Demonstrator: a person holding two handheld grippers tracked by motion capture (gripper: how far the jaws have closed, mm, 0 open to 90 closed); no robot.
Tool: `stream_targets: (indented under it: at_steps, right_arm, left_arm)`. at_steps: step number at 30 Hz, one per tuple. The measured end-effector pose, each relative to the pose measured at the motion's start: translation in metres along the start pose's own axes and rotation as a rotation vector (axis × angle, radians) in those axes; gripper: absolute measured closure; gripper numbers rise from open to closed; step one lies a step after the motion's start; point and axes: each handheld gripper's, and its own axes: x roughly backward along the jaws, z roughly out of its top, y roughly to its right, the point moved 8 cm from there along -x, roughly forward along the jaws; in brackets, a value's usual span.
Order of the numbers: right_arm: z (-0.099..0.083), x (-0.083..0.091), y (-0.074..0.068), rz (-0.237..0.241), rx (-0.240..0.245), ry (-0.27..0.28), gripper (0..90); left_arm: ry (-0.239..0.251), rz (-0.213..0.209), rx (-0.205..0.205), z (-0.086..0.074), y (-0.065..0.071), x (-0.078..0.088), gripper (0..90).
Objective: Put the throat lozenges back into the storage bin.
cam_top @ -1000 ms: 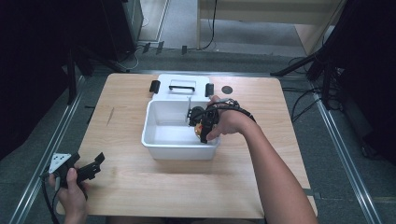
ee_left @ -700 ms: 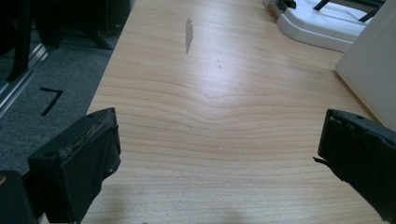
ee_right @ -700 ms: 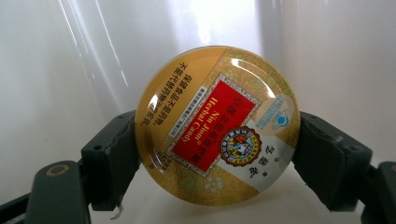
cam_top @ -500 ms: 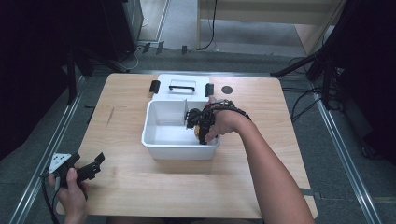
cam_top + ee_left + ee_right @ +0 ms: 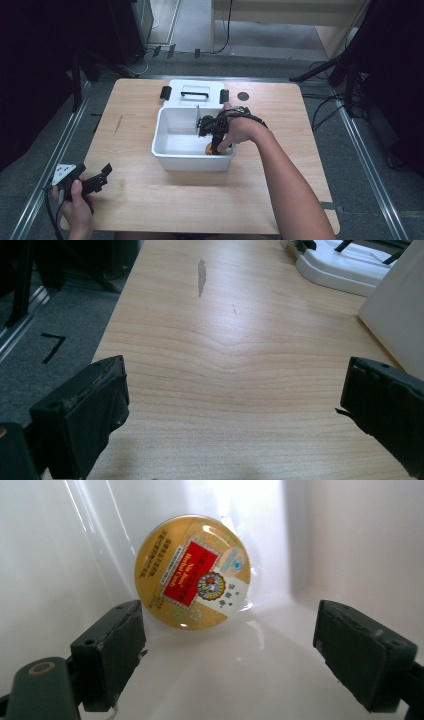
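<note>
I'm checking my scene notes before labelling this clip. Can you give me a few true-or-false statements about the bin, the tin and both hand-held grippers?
1. The right hand-held gripper is open, its jaws apart near the round gold tin. True.
2. The tin lies on the bare table. False: it is inside the white bin.
3. The left hand-held gripper is clamped on the bin's lid. False: it is open over the wooden table.
4. The lid lies behind the bin. True.

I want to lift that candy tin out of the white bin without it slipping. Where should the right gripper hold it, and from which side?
Probably by the rim, from above. The round gold tin lies flat on the floor of the white bin, near a corner, so only its edge offers opposing faces. The right gripper is open above it, so lower it until the jaws straddle the rim.
</note>
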Motion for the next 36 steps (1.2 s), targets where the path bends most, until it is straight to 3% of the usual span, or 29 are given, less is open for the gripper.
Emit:
stream_targets:
  at_steps: [19, 24, 26, 27, 28, 36]
  right_arm:
    - [-0.007, 0.065, 0.008, -0.044, -0.085, 0.186, 16.0]
    - [-0.017, 0.077, 0.01, -0.066, -0.13, 0.192, 11.8]
    - [-0.021, 0.08, 0.011, -0.08, -0.123, 0.199, 8.1]
    - [-0.023, 0.083, 0.012, -0.082, -0.138, 0.2, 4.9]
    - [-0.031, 0.088, 0.012, -0.077, -0.184, 0.198, 1.7]
    - [-0.053, 0.096, 0.013, -0.076, -0.251, 0.254, 0.0]
  left_arm:
    - [0.0, 0.003, -0.004, 0.0, 0.0, 0.0, 0.0]
    - [0.002, 0.003, -0.003, 0.0, 0.0, 0.0, 0.0]
    - [0.002, 0.003, -0.002, 0.0, 0.0, 0.0, 0.0]
    - [0.002, 0.003, -0.002, 0.0, 0.0, 0.0, 0.0]
    - [0.0, 0.004, -0.002, 0.0, 0.0, 0.0, 0.0]
    - [0.003, 0.003, 0.0, 0.0, 0.0, 0.0, 0.0]
